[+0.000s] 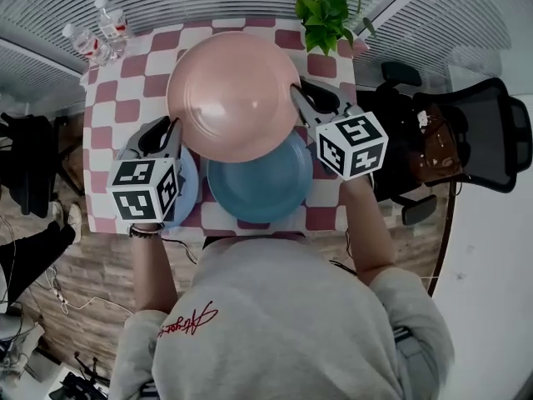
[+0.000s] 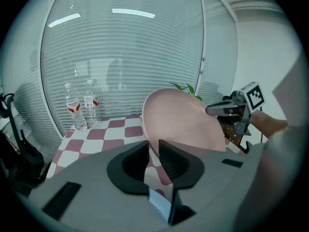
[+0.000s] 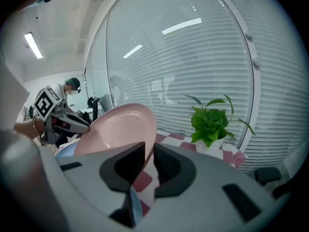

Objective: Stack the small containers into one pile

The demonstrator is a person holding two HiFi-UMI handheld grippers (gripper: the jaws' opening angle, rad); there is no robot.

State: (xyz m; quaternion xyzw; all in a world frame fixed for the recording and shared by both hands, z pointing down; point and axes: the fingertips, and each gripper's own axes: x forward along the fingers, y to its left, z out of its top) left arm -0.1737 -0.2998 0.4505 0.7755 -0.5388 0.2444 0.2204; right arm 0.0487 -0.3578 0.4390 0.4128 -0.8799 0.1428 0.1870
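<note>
A large pink plate (image 1: 233, 94) hangs tilted above the checkered table (image 1: 125, 82), held at two opposite edges. My left gripper (image 1: 175, 132) is shut on its left rim, and the rim runs between the jaws in the left gripper view (image 2: 153, 151). On the plate's right rim my right gripper (image 1: 298, 98) is shut too, the edge pinched between its jaws (image 3: 148, 153). Under the pink plate a blue plate (image 1: 262, 190) lies on the table. A paler blue plate (image 1: 187, 192) lies to its left, partly hidden by the left gripper's marker cube.
A potted green plant (image 1: 326, 11) stands at the table's far right corner, and two water bottles (image 1: 96, 32) at its far left corner. A black office chair (image 1: 483, 136) stands right of the table. Window blinds run behind it.
</note>
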